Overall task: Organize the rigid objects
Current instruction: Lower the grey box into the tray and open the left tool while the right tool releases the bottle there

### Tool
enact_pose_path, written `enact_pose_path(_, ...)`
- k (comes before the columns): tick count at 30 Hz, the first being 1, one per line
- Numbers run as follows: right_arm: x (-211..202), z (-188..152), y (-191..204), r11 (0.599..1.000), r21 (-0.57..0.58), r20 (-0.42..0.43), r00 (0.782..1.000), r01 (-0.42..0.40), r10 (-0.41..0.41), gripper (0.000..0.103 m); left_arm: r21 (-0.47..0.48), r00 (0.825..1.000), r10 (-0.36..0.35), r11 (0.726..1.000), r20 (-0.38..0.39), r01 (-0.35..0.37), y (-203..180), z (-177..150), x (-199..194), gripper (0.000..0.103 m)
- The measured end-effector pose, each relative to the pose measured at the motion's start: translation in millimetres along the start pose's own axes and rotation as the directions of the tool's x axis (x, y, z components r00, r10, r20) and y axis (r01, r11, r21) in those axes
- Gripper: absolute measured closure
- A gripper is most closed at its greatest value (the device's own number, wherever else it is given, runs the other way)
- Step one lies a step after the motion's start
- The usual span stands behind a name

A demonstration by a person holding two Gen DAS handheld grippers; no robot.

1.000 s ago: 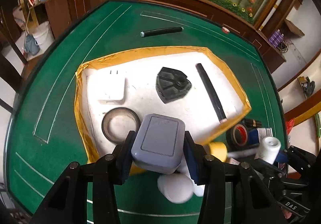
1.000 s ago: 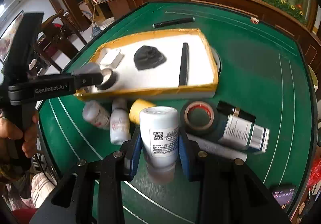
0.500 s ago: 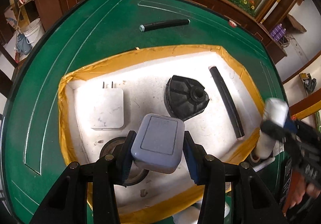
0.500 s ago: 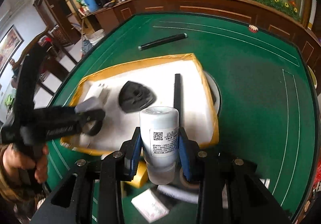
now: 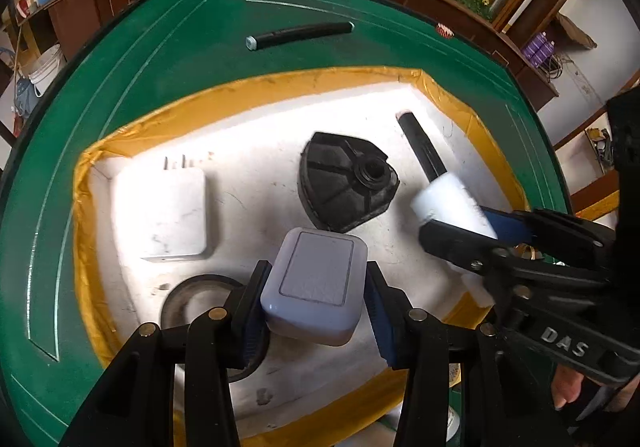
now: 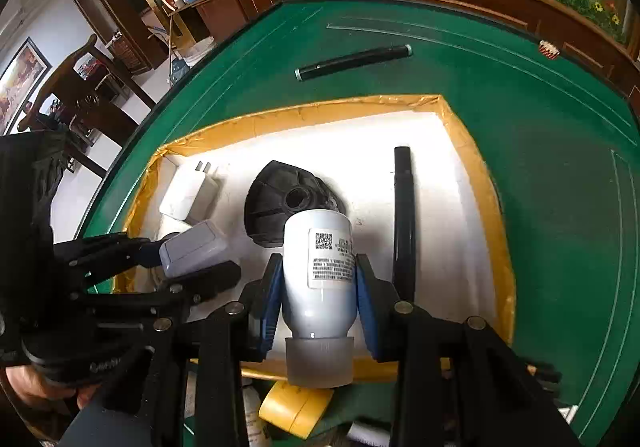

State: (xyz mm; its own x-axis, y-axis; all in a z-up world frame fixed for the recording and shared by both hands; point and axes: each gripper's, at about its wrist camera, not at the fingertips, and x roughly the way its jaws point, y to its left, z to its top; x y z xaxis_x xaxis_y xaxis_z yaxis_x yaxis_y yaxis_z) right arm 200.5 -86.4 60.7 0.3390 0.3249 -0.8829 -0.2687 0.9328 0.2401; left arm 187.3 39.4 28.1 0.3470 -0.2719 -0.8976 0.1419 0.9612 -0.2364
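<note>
My left gripper [image 5: 316,301] is clamped on a grey-lavender case [image 5: 316,287], my right gripper [image 6: 318,297] clamped on a white bottle [image 6: 320,271] held cap-down. Both hang over the yellow-rimmed white tray [image 6: 486,183] holding a white charger [image 5: 168,217], black triangular part [image 5: 344,187], black marker [image 6: 402,215].

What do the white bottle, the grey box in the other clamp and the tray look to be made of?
White bottle: probably glossy plastic, with a soft sheen and a paper label. Grey box: likely moulded plastic, with smooth rounded corners and a matte panel on top. Tray: seems white foam with scuffed marks, its rim wrapped in wrinkled yellow tape.
</note>
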Motion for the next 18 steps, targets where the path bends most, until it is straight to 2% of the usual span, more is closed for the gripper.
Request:
enact_pose_path(3, 11, -4, -14, 0.999, 0.048, -0.026, 1.0, -0.005, 0.006, 0.07, 0.007, 1.0, 0.013, 1.0, -0.011, -0.012, -2, -2, 5, 0.055)
enact_pose_path(8, 12, -5, -25, 0.997, 0.043, -0.019, 0.998, 0.057, -0.056, 0.07, 0.001, 0.999, 0.04, 0.999, -0.018, -0.04, 7, -4, 1, 0.056)
enact_pose_path(10, 11, -4, -27, 0.996, 0.033, -0.01, 0.997, 0.082, -0.082, 0.07, -0.013, 1.0, 0.014, 1.0, -0.015, -0.014, 14, -7, -3, 0.056)
enact_pose_path(15, 11, -4, -29, 0.996, 0.03, -0.003, 0.996, 0.087, -0.087, 0.07, 0.042, 0.997, 0.074, 0.996, -0.01, -0.073, 2, -13, -1, 0.056)
enact_pose_path(18, 14, -4, -30, 0.997, 0.036, -0.018, 0.997, 0.075, -0.074, 0.07, 0.036, 0.997, 0.076, 0.996, -0.003, -0.076, 4, -14, -2, 0.056)
